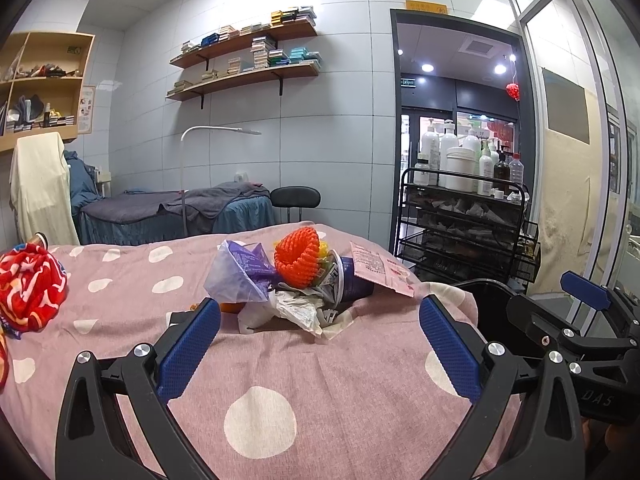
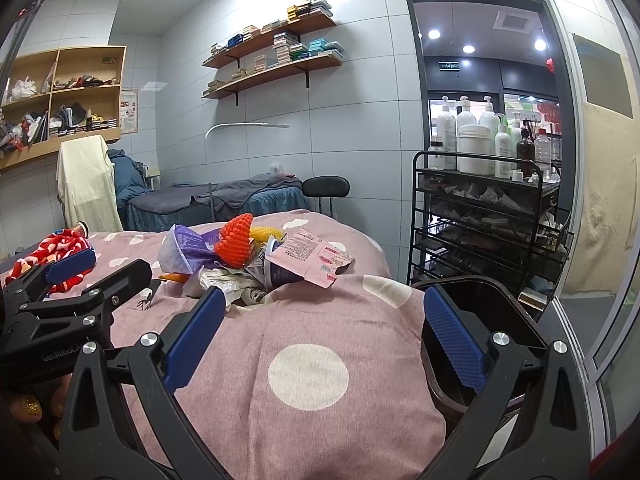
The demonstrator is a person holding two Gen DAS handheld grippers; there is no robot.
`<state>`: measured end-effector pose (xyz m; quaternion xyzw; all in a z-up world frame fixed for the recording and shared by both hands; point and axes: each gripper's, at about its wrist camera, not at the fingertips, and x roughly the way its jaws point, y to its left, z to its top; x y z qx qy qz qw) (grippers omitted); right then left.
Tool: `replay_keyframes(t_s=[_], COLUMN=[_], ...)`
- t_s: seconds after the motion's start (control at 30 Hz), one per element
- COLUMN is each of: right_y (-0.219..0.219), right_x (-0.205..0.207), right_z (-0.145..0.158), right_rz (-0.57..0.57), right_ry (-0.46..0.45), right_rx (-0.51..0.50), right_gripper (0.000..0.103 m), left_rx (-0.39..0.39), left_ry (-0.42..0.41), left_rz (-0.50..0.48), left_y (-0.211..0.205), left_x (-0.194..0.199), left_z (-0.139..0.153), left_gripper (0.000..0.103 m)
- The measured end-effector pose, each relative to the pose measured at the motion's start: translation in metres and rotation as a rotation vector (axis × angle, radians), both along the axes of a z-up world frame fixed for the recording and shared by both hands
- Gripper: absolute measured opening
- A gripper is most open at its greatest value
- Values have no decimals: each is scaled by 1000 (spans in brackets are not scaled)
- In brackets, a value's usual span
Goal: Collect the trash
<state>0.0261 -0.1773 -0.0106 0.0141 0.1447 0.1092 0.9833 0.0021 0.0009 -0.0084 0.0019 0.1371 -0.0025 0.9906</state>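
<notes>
Both grippers are being held over a pink dotted bed (image 1: 280,368), fingers spread wide and gripping nothing: the left gripper (image 1: 320,344) and the right gripper (image 2: 320,336). The trash pile (image 1: 296,280) is lying ahead on the bed, apart from both. An orange foam net (image 1: 298,258) is sitting on top, a purple bag (image 1: 240,268) beside it, a pink packet (image 1: 380,268) leaning at the right. A cup (image 2: 280,272) is being half hidden under the packet; the crumpled white wrapping (image 1: 296,308) underneath is hard to make out. A black bin (image 2: 480,312) is being cut off by the right fingers.
</notes>
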Motion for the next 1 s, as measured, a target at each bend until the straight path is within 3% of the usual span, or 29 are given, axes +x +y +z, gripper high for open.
replay_keyframes(t_s=[1.0], right_y=[3], right_x=[15], right_z=[-8], right_rz=[9], right_ry=[49], right_rx=[-16], right_gripper=[98], left_rx=[-32], left_ry=[57], left_rz=[7], left_y=[12], left_x=[11], left_z=[-11], left_gripper=[98])
